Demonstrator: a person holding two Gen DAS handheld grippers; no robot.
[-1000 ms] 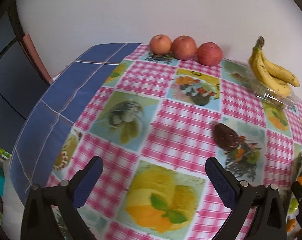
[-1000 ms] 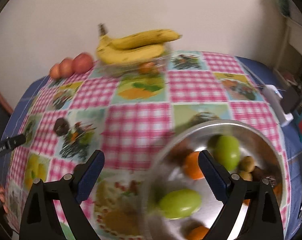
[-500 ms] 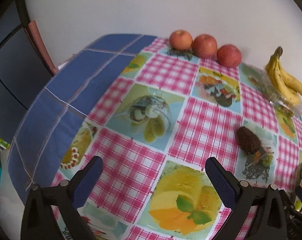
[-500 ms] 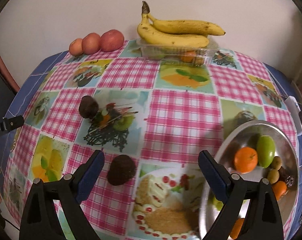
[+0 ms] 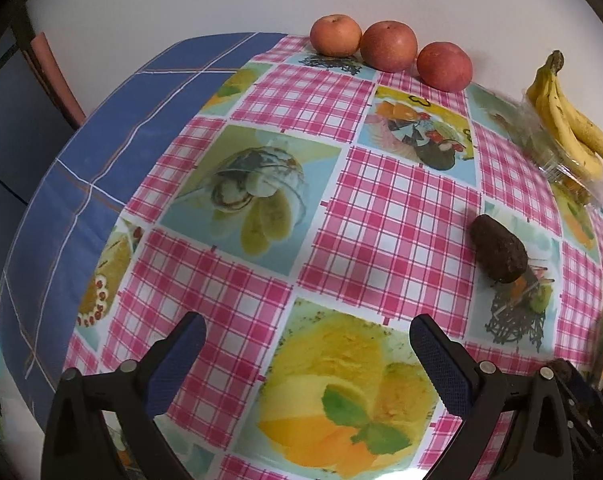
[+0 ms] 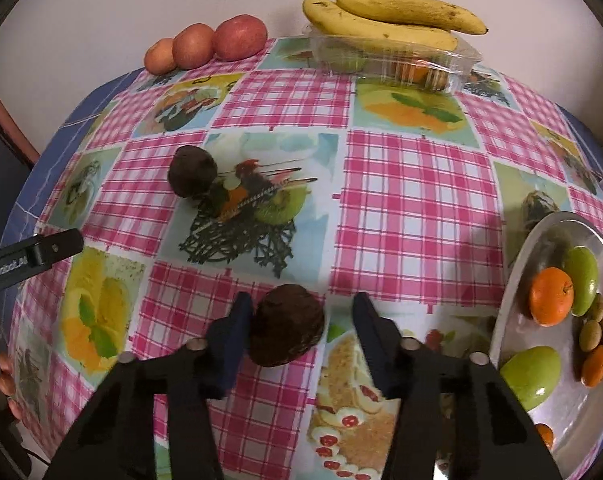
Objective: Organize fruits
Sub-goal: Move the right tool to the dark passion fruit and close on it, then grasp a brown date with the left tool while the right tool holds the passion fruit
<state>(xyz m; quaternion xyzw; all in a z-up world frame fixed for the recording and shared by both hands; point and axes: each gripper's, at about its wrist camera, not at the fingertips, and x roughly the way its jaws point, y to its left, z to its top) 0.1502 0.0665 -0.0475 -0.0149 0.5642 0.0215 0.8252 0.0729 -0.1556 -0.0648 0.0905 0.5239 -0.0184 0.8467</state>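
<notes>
My right gripper is open around a dark brown avocado on the tablecloth; the left finger is close to it, the right finger stands apart. A second dark avocado lies farther back left; it also shows in the left wrist view. A metal bowl at the right holds green fruits, oranges and small kiwis. My left gripper is open and empty above the cloth.
Three red apples line the wall at the back. Bananas rest on a clear plastic box of fruit. The checked fruit-print cloth covers the table; blue cloth shows at its left edge.
My right gripper has moved left from over the bowl, then forward and down, so the near avocado now sits between its fingers. The left gripper's view shifted slightly closer to the table.
</notes>
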